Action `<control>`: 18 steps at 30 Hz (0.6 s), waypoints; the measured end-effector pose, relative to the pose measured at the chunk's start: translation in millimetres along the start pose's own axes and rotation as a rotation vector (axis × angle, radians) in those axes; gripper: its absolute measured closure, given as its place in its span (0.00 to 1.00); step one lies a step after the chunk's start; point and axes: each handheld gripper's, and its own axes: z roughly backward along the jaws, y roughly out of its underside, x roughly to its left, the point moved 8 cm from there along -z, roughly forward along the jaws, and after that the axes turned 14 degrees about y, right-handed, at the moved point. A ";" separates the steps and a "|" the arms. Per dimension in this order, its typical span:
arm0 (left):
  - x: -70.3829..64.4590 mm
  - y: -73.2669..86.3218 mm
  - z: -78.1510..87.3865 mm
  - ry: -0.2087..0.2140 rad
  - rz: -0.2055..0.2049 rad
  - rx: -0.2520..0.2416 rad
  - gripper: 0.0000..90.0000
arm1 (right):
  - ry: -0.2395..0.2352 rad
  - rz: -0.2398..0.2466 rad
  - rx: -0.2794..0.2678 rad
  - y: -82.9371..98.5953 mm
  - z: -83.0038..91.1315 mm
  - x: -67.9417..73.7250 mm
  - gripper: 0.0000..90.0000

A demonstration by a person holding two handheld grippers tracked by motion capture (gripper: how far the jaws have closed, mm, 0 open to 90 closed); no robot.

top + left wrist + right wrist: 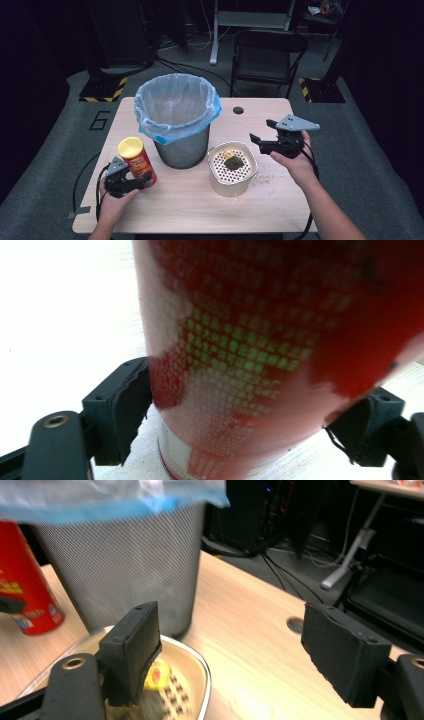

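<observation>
Table (190,200): clamped red can (138,161) (upright)

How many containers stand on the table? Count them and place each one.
3. The red chip can stands front left, clamped in the left gripper. The lined mesh bin stands at centre back. The cream perforated tub sits right of the bin. None seems hidden.

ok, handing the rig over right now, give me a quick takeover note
Left tool: shut on the red chip can, can upright on the table, left of the lined mesh bin.
Right tool: open, holding nothing, raised just right of the cream perforated container.
Container holds scraps; crumbs lie beside it.
Done: can gripped.
Left: likely can and scraps into the bin; neither is in it yet.
</observation>
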 end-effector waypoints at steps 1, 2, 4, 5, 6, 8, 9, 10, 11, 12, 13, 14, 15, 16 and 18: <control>0.1 -0.2 0.0 -0.003 -0.002 0.003 0.23 | 0.003 -0.011 0.005 4.5 0.8 -1.7 0.27; 0.7 -0.6 0.0 -0.010 -0.012 0.004 0.23 | 0.006 -0.018 0.010 8.9 1.5 -3.3 0.27; 0.9 -1.1 1.3 -0.015 -0.017 0.014 0.24 | 0.015 -0.034 0.016 17.4 3.7 -7.1 0.27; 1.1 -1.9 0.9 -0.018 -0.009 0.002 0.24 | 0.018 -0.039 0.017 21.4 4.6 -9.0 0.27; 0.9 -1.9 1.3 -0.019 0.003 -0.002 0.25 | 0.020 -0.050 0.021 25.5 5.6 -10.4 0.28; 1.9 -2.6 2.5 -0.022 0.002 0.002 0.25 | 0.035 -0.056 0.028 34.2 6.8 -13.4 0.28; 2.2 -3.2 2.5 -0.028 0.001 -0.005 0.25 | 0.046 -0.050 0.030 39.0 7.0 -15.2 0.28; 2.2 -3.7 2.8 -0.032 -0.001 -0.006 0.26 | 0.051 -0.049 0.034 44.1 7.1 -16.4 0.28; 2.2 -4.1 2.7 -0.034 -0.002 -0.007 0.26 | 0.058 -0.052 0.041 49.6 6.8 -17.4 0.28; 1.7 -3.6 3.3 -0.030 -0.004 0.007 0.26 | 0.066 -0.057 0.044 55.1 6.5 -18.8 0.28; 2.0 -4.3 2.3 -0.040 -0.013 -0.003 0.26 | 0.069 -0.065 0.046 60.3 5.6 -20.1 0.28; 1.5 -4.1 2.5 -0.040 -0.017 0.004 0.26 | 0.071 -0.070 0.055 65.7 4.5 -21.2 0.28; 1.2 -4.2 2.3 -0.043 -0.019 0.005 0.26 | 0.078 -0.070 0.060 70.5 3.7 -22.6 0.28; 0.9 -4.1 2.8 -0.046 -0.023 0.011 0.26 | 0.084 -0.070 0.063 74.7 3.4 -23.8 0.28; 0.8 -4.4 3.1 -0.049 -0.021 0.010 0.27 | 0.095 -0.082 0.065 81.3 3.8 -25.1 0.28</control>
